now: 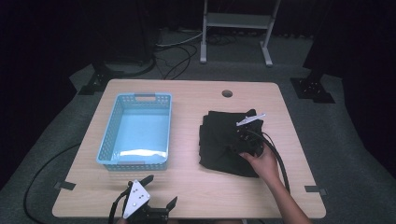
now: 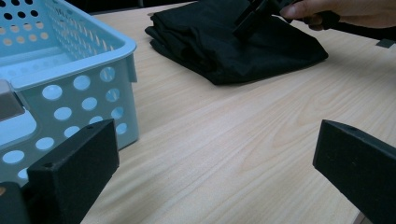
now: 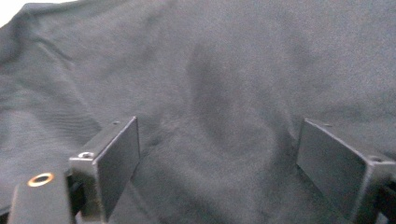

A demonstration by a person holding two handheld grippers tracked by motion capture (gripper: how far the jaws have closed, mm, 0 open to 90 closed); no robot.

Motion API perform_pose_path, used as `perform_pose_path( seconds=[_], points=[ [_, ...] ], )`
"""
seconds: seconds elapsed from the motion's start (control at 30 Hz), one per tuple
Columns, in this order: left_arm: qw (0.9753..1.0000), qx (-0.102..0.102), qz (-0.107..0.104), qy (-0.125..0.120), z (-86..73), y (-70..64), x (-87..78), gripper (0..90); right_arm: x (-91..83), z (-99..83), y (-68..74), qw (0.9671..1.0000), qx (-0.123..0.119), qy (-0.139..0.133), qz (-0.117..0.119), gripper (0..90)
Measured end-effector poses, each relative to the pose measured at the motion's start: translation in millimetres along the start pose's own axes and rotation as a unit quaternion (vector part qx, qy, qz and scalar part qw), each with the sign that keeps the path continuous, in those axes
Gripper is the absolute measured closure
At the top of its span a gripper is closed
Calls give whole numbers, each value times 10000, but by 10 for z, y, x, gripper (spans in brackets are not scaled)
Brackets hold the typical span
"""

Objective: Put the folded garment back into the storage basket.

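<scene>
My right gripper [image 1: 243, 140] presses its wide-open jaws onto soft, folded black cloth [image 1: 223, 142] lying right of centre on the pale woodgrain counter [image 1: 196, 186]. My left gripper [image 1: 161, 193] rests open-jawed near a perforated blue plastic basket [image 1: 108, 140].

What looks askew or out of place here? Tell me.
Nothing stands out. The folded black cloth lies flat on the wooden table, the perforated light-blue plastic basket sits upright beside it, and the right gripper rests open on the cloth.

Overhead view, two close tongs-mounted views
</scene>
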State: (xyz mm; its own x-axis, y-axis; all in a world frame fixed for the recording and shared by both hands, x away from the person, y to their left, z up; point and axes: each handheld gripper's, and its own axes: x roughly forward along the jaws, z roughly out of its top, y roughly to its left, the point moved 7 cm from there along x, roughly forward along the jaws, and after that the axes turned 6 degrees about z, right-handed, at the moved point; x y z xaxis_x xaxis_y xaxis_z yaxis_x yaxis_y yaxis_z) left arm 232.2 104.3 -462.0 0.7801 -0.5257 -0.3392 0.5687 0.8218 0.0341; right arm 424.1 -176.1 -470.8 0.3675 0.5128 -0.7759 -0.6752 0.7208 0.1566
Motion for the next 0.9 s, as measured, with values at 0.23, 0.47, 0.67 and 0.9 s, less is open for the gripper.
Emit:
perform_pose_path(
  seconds=[0.23, 0.47, 0.67, 0.9],
  points=[
    [10000, 6, -9, 7, -3, 0, 6, 0, 96, 0, -28, 9996, -110, 31, -262, 232],
    [10000, 10, -17, 12, -4, -4, 11, 0, 116, -3, 11, 9996, -82, 100, -261, 350],
    [10000, 37, -26, 14, -1, -21, 11, 0, 108, -2, 34, 9997, -9, 131, -219, 427],
    [10000, -18, 15, -13, 4, 4, 2, 0, 99, 2, 47, 9998, 8, 125, -164, 531]
  ],
)
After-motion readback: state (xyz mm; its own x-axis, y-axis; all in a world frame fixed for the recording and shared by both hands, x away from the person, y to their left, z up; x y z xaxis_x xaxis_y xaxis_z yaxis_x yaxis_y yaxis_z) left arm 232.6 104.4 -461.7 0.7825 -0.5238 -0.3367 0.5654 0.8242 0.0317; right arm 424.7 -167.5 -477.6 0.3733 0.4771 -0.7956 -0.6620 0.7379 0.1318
